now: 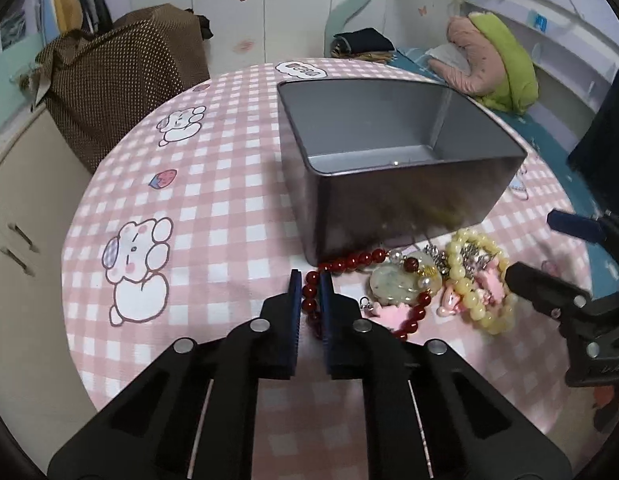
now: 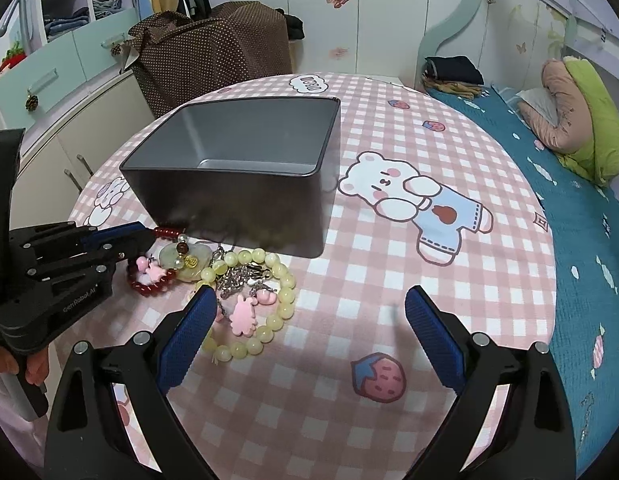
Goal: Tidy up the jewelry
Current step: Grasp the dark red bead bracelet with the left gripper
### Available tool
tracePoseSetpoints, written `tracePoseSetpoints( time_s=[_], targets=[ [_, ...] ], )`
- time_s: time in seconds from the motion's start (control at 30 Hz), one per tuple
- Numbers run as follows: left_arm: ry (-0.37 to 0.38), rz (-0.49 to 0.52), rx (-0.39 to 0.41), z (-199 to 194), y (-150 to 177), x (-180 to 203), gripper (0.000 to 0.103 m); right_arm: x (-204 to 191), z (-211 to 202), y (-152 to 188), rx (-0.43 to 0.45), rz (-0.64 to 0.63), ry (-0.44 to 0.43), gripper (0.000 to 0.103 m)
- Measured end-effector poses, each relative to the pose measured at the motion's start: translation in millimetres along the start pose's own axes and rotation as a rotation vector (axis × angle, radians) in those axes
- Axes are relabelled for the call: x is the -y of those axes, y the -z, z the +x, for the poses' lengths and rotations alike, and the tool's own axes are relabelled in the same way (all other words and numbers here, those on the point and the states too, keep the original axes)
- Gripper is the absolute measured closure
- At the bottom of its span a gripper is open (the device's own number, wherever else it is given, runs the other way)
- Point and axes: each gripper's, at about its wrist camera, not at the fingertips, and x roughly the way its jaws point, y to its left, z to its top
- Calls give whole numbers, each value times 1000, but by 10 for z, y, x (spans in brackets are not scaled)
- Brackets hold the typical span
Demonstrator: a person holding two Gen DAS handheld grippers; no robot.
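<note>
A heap of jewelry lies on the pink checked tablecloth in front of a grey metal tin (image 1: 393, 184) (image 2: 245, 196), which looks empty inside. My left gripper (image 1: 310, 280) (image 2: 149, 234) is shut on the red bead bracelet (image 1: 351, 262) (image 2: 153, 289) at the heap's left end. Beside it lie a pale jade pendant (image 1: 393, 286) (image 2: 181, 258), a yellow bead bracelet (image 1: 475, 276) (image 2: 269, 312), pink charms (image 2: 243, 314) and a silver chain (image 2: 235, 280). My right gripper (image 2: 309, 304) is open and empty, its left finger (image 2: 189, 332) next to the yellow bracelet.
The round table (image 2: 389, 240) has a bed with a teal cover (image 2: 569, 220) and a pink and green pillow (image 2: 581, 120) to the right. A brown dotted covered object (image 2: 213, 44) and white cabinets (image 2: 69, 148) stand behind left.
</note>
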Motion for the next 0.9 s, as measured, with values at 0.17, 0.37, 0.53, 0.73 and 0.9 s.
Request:
tracePoseSetpoints(
  time_s=[0.17,0.37,0.53,0.73,0.9],
  targets=[
    [41,-83,17,-38,0,-116,96,-2,4,-1,0,-2,-2,11],
    [102,-168,70,-317,-66,-239,96,-13,-42,5,17,10,-9,11],
    [122,-188,147,-616,-184,-235,96,-25,-92,27,24,2,-23,11],
    [135,-199,197,-839,-223,-217,95,-79,-68,51,12,-23,-25,12],
    [133,-209,205,-894,-202,-268,95,-139,47,79,-32,-44,9,18]
  ],
)
